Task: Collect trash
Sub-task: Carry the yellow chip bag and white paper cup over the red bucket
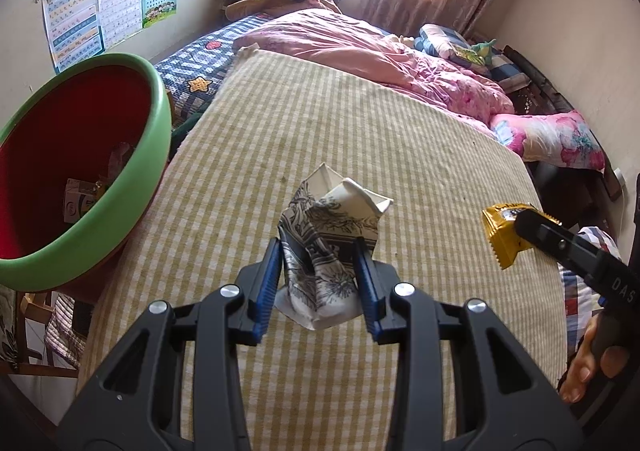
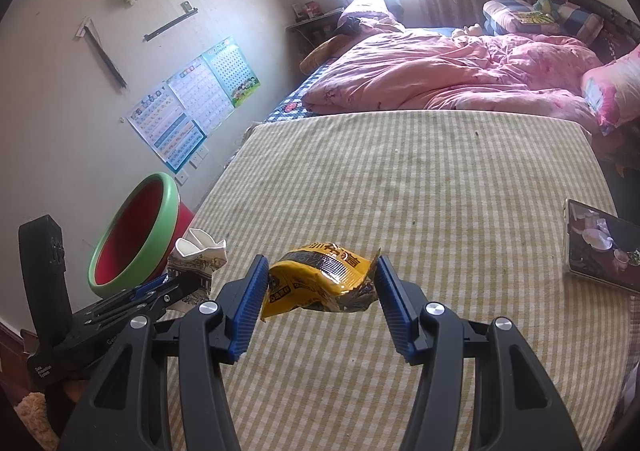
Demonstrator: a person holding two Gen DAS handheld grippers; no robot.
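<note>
while the left gripper (image 1: 318, 275) pinches the crushed carton (image 1: 326, 251) and the right gripper (image 2: 320, 301) the yellow wrapper (image 2: 320, 279), carry both over the bed's left edge and drop them inside the bin (image 1: 156, 139).

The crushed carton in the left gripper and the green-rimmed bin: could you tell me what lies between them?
Only bare striped bedcover shows between the crushed carton and the bin in the left wrist view.

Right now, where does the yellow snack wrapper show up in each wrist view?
Left wrist: yellow snack wrapper at far right, pinched in the right tongs.
Right wrist: wrapper at centre, between the blue pads.
Shared landmark: green-rimmed red bin, left in both.
</note>
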